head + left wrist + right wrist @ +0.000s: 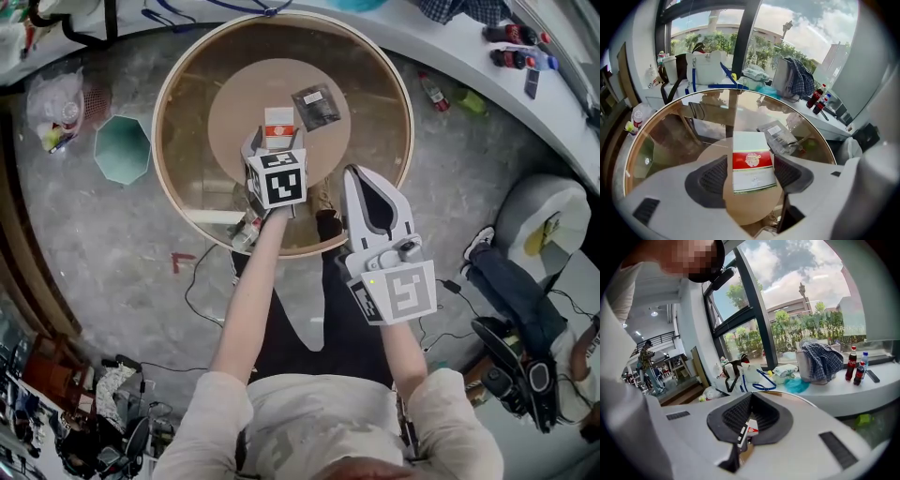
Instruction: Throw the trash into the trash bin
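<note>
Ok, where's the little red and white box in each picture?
Head view: the red and white box lies mid round table, just past the left gripper.
Left gripper view: low centre, between its open fingers.
Right gripper view: only a tiny red and white sliver shows below the shut fingers, probably it.
Shared landmark: the checked cloth, beyond the table in all three.

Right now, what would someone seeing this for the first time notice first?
The red-and-white box stands out at the middle of the round glass table, with the left gripper open on either side of it. Next comes the dark plastic packet, lying on the table just beyond the box and to its right. A teal bin stands on the floor to the left of the table.
</note>
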